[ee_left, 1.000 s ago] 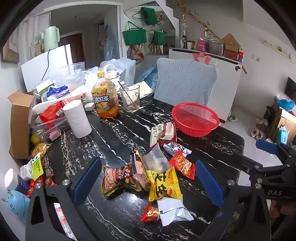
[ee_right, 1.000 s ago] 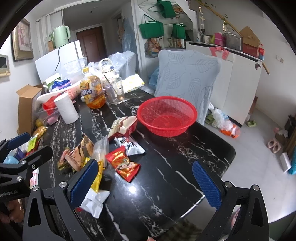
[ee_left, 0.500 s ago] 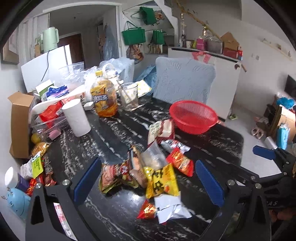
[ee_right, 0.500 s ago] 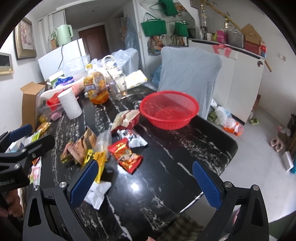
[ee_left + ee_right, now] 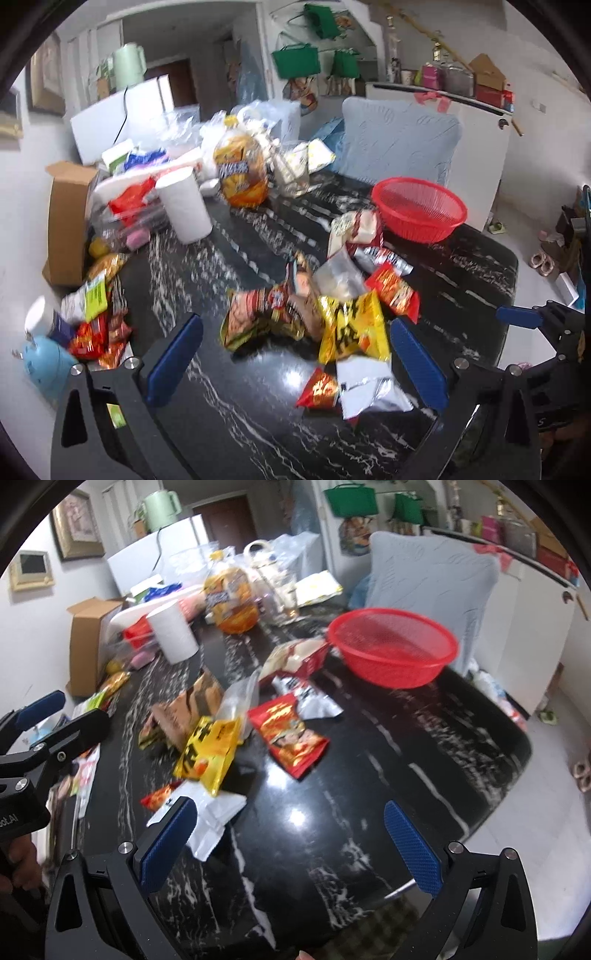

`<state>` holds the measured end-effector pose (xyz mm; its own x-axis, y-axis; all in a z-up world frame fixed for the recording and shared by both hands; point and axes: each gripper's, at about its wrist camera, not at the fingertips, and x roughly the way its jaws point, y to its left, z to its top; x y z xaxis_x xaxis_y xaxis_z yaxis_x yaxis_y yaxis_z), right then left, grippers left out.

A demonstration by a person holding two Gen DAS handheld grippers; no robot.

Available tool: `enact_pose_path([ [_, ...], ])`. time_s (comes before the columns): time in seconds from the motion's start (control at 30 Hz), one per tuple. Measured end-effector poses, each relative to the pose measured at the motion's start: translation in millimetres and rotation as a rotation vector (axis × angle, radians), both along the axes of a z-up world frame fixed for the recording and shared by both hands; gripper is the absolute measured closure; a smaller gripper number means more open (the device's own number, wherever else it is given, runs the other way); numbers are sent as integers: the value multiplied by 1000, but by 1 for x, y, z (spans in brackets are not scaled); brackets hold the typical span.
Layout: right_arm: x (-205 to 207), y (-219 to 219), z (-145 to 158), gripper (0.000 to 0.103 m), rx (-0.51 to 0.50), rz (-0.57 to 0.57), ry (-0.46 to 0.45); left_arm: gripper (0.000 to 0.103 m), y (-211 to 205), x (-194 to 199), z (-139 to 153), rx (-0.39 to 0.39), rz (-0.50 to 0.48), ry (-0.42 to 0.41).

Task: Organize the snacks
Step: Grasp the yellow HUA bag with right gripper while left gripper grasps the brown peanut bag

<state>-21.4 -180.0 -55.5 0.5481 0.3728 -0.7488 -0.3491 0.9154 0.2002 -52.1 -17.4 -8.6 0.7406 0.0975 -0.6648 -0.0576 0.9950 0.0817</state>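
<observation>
Left hand-held gripper [image 5: 295, 354]: mine, spread wide, holding nothing, hovering over the near edge of the snack pile.
Right hand-held gripper [image 5: 291, 843]: mine too, spread wide and empty, above bare black table [image 5: 369, 775] on the near side of the red basket [image 5: 393, 648].
Snack pile: all of it outside the basket, on the table between the basket and me.
Yellow packet [image 5: 352, 326]: flat, long axis running from me towards the basket, overlapping the white pouch [image 5: 369, 384].
Red chip packet [image 5: 290, 734]: flat, long axis slanting away from the basket towards my near right.
Risk: overlapped packets could mean I pinch two at once or drag a neighbour off.
Risk: slick foil lying flat may slide from my fingers.
Risk: the basket looks light, so a careless drop might shove it towards the table edge.
</observation>
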Motion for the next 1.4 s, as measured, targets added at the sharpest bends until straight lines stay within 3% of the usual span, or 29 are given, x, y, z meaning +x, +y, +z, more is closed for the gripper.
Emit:
enact_pose_path([
  [0.23,6,15,-18,0,-7,101,30,0,17,-9,-24,-44,92,39],
  [0.5,17,36,-32,0,29,213,43,0,35,-20,-45,-41,185,70],
  [0.63,26,50,-32,14,1,242,23,0,49,-20,-48,-75,224,84],
  [0.83,47,67,-33,17,78,265,49,0,65,-11,-50,-116,256,84],
  [0.87,49,68,-33,21,82,266,48,0,67,-9,-50,-117,260,82],
  [0.93,57,74,-37,45,80,268,53,0,70,-4,-51,-122,267,80],
  [1.07,71,77,-47,58,133,272,129,0,70,1,-55,-129,264,93],
  [1.13,74,72,-49,61,174,272,150,0,68,4,-55,-132,255,93],
  [1.4,62,45,-28,64,232,273,71,0,47,14,-50,-147,182,82],
])
